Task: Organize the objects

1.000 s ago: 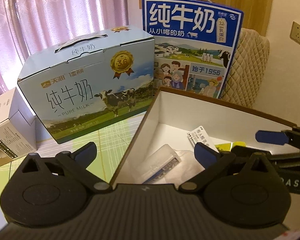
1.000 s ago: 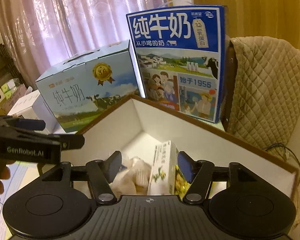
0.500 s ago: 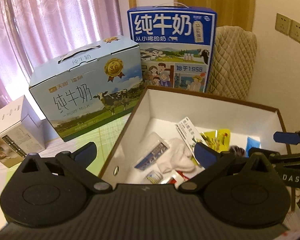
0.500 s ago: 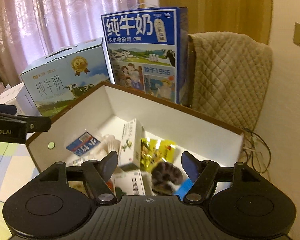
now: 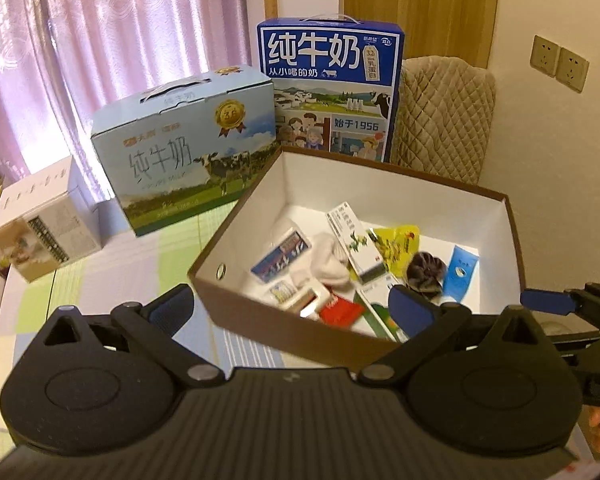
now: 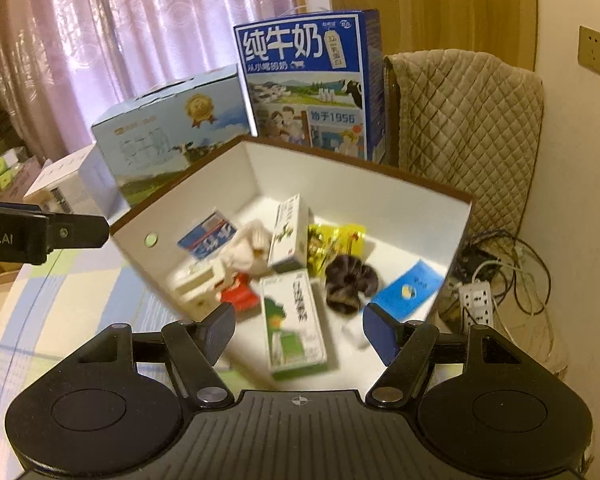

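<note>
Both grippers hung over the near edge of the brown box (image 5: 292, 332), pointing down into it, and neither held anything. The left gripper (image 5: 292, 308) had its jaws spread wide, one finger outside the box wall over the checked bench (image 5: 100, 280) and the other over the box's inside. The right gripper (image 6: 300, 328) was also spread, with only air between its fingers.

Most of the sorting looked done. Just ahead of the right gripper lay a green and white carton (image 6: 294, 322) flat on the box floor. Beyond it stood a taller white carton (image 6: 288, 232), with a yellow packet (image 6: 336, 240) to its right and a dark hair scrunchie (image 6: 350, 280) nearer the gripper's right finger. Further right lay a blue sachet (image 6: 408, 288). Ahead and to the left sat a white sock (image 5: 328, 256), a blue and white card pack (image 5: 282, 256) and a red packet (image 5: 340, 312); the right wrist view was blurred there, so the small white item beside the red one could not be named for sure.

Nothing loose showed on the bench near either gripper, so little seemed left to gather. Behind the box stood a pale blue milk case (image 5: 188, 148) and a dark blue milk case (image 5: 328, 92), with a small white box (image 5: 44, 220) off to the far left; these looked like background stock, not things to be sorted.
</note>
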